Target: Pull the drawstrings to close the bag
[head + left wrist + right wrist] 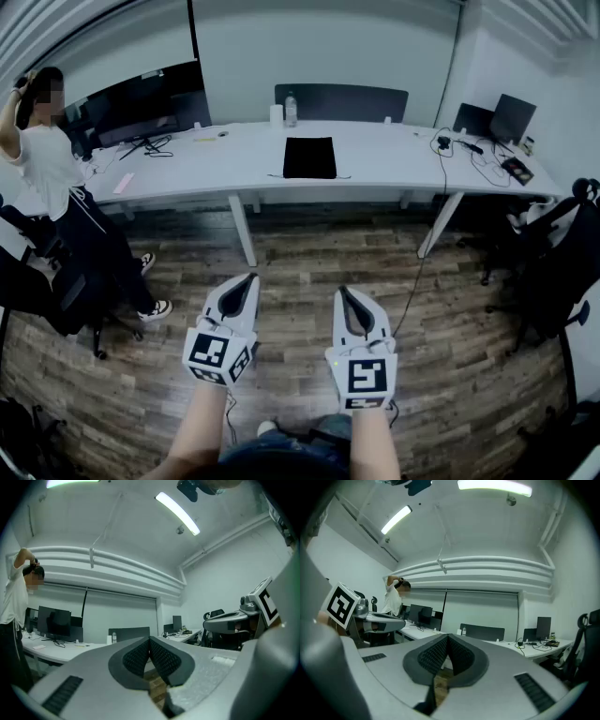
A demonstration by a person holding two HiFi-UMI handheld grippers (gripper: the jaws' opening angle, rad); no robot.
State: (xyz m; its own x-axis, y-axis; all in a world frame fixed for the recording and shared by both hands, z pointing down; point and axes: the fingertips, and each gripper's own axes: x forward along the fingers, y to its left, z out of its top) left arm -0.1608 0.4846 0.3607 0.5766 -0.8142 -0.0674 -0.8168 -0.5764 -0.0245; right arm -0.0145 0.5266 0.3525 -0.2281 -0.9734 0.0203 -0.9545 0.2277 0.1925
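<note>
A flat black drawstring bag (pixel 309 157) lies on the long white table (pixel 375 155) across the room, its thin strings trailing out at its near corners. Both grippers hover over the wooden floor, well short of the table. My left gripper (pixel 251 277) is shut with nothing in it, and my right gripper (pixel 342 290) beside it is shut and empty too. In the left gripper view the dark pads (pixel 149 641) meet at the tip; the right gripper (pixel 255 616) shows at that view's right. The right gripper view shows its pads (pixel 448 638) pressed together.
A person (pixel 52 178) stands at the left end of the table by monitors (pixel 131 103). A bottle (pixel 291 110) and a white cup (pixel 276 114) stand behind the bag. More monitors (pixel 511 117), cables and black office chairs (pixel 553 253) are at the right.
</note>
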